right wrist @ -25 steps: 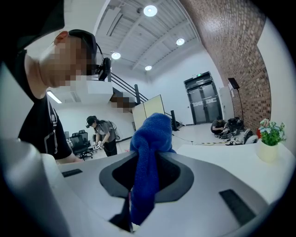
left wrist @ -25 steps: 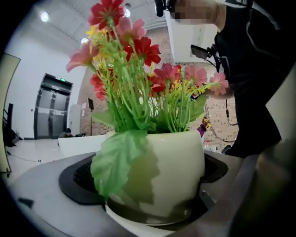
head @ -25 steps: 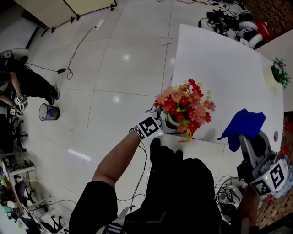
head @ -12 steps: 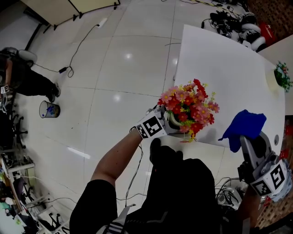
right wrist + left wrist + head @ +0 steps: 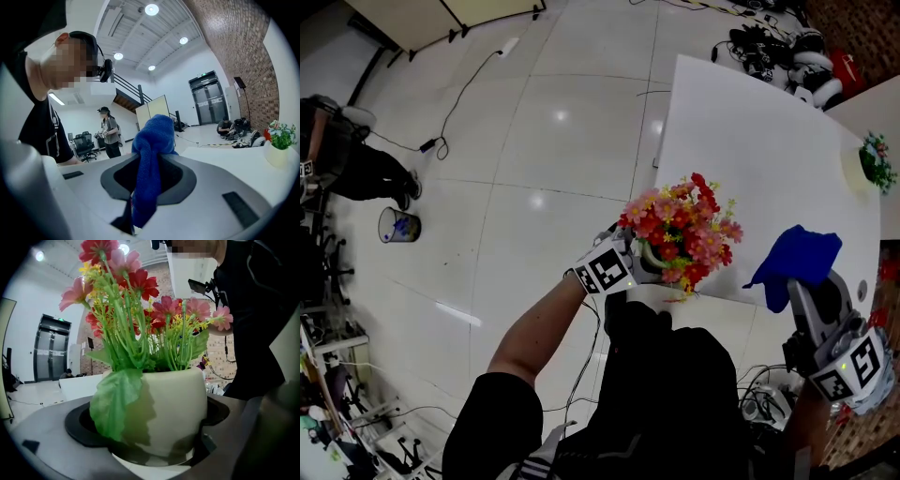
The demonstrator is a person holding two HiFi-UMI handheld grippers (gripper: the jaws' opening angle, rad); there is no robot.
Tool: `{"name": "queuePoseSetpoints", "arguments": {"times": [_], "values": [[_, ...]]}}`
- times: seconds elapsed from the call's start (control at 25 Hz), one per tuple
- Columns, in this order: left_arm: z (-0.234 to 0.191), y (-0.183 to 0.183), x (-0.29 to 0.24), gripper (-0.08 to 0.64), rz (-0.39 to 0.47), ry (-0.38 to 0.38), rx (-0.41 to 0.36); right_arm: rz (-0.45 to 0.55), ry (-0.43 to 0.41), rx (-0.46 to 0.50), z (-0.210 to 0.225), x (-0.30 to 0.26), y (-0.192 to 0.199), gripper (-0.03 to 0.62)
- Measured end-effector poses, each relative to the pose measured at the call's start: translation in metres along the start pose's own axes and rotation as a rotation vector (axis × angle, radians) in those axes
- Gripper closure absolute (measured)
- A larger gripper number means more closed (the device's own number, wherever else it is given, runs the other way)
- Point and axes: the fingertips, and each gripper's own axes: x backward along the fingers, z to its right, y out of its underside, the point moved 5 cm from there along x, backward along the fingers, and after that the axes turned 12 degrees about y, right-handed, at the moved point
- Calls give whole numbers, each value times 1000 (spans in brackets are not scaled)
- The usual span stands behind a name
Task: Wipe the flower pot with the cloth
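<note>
Flower pot [image 5: 171,411], cream and full of red and pink flowers [image 5: 680,225], is clamped between the left gripper's [image 5: 645,258] jaws at the white table's [image 5: 769,141] near edge. The right gripper [image 5: 802,286] pinches the blue cloth [image 5: 149,159], apart from the pot.

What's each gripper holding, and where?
Left gripper clamps the flower pot by its lower body. Right gripper pinches the blue cloth at a bunched fold.

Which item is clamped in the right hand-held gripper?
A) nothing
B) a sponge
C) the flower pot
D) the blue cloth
D: the blue cloth hangs pinched in the right hand-held gripper, while the left hand-held gripper holds the flower pot.
</note>
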Motion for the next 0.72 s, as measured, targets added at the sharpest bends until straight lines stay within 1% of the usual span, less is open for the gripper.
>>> {"name": "queuePoseSetpoints", "arguments": {"times": [0.24, 0.32, 0.44, 0.56, 0.72], "values": [[10, 1, 19, -17, 24, -26, 3, -1, -33, -18, 4, -13, -2, 526], [11, 4, 19, -17, 31, -21, 1, -10, -43, -21, 4, -17, 4, 526], [11, 5, 19, -18, 36, -10, -22, -29, -41, -24, -1, -25, 11, 526], [12, 13, 24, -22, 19, -7, -20, -31, -42, -19, -7, -32, 10, 526], [8, 10, 15, -32, 5, 22, -42, -41, -31, -28, -2, -33, 13, 526]]}}
